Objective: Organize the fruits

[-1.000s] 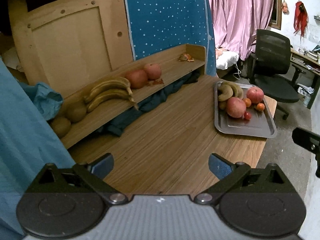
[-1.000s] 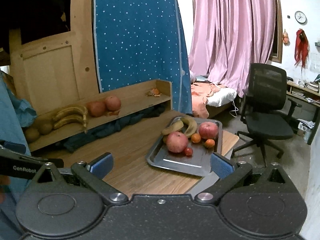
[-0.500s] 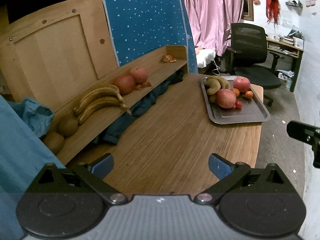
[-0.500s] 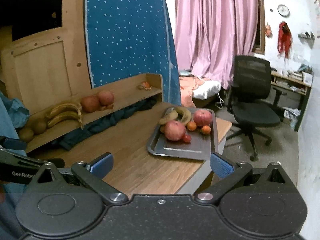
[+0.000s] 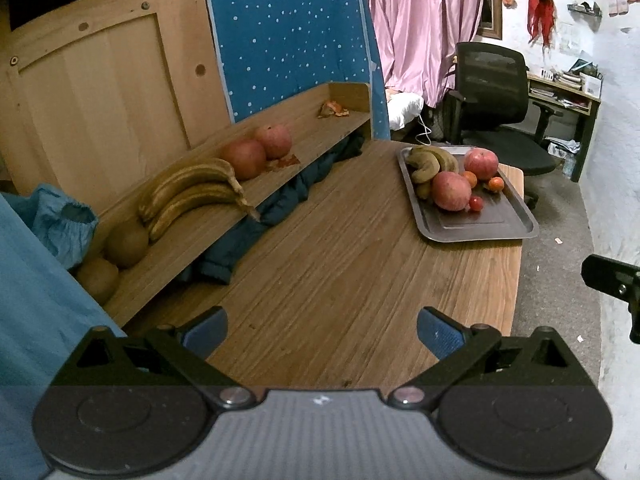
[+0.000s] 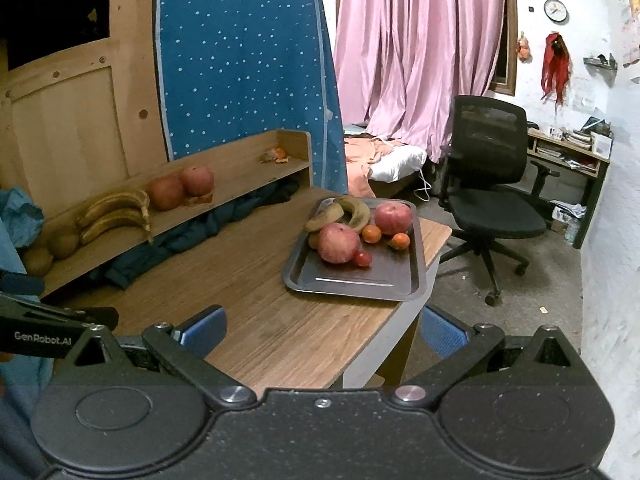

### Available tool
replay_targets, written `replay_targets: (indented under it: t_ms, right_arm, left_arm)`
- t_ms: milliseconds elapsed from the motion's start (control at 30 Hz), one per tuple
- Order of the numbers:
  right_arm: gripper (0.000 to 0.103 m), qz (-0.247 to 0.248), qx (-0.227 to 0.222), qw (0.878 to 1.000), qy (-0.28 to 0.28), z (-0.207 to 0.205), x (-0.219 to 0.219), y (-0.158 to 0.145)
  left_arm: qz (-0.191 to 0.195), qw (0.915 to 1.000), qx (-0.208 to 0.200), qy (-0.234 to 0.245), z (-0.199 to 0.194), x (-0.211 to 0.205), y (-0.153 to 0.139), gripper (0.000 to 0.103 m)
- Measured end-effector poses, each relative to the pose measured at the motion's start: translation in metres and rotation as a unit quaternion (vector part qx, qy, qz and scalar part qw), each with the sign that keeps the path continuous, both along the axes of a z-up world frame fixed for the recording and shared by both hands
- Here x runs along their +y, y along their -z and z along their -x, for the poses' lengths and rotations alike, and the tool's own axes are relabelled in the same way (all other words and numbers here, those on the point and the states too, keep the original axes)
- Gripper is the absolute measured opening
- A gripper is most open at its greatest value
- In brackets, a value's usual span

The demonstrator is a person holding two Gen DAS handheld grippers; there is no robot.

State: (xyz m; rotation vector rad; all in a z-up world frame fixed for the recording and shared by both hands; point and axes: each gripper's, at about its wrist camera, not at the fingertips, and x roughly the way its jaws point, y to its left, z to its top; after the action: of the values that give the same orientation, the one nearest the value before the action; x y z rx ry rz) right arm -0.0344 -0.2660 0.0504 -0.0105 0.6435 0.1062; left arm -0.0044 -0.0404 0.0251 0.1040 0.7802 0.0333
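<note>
A grey metal tray [image 5: 480, 230] [image 6: 352, 282] lies at the table's far right end, holding two red apples [image 5: 451, 191] [image 6: 338, 243], brown bananas [image 5: 430, 162] [image 6: 340, 212], small oranges [image 6: 372, 234] and a cherry tomato [image 6: 363, 258]. On the wooden shelf [image 5: 224, 232] [image 6: 240, 176] rest two bananas [image 5: 192, 194] [image 6: 114, 214], two apples [image 5: 258, 152] [image 6: 180, 186] and two brown round fruits [image 5: 126, 240] [image 6: 62, 244]. My left gripper [image 5: 322, 330] is open above the near table, holding nothing. My right gripper [image 6: 322, 326] is open over the table's front edge, well short of the tray.
Dark blue cloth [image 5: 280, 204] is bunched under the shelf. Orange peel scraps [image 5: 332, 109] lie at the shelf's far end. A black office chair [image 6: 490, 196] stands on the floor to the right, near a desk [image 6: 568, 156]. Blue fabric [image 5: 36, 280] crowds the left.
Both views have shifted a little: the tray now sits slightly nearer and more central in the right wrist view. Both grippers stay open and empty; no fruit has moved.
</note>
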Motion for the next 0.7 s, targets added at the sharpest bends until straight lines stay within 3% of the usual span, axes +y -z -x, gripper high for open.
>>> replay_targets:
  t_ms: [700]
  right_arm:
    - [0.102, 0.000, 0.016, 1.000, -0.023, 0.002, 0.019, 0.006]
  left_arm:
    - [0.003, 0.9998, 0.008, -0.016, 0.008, 0.018, 0.003, 0.103]
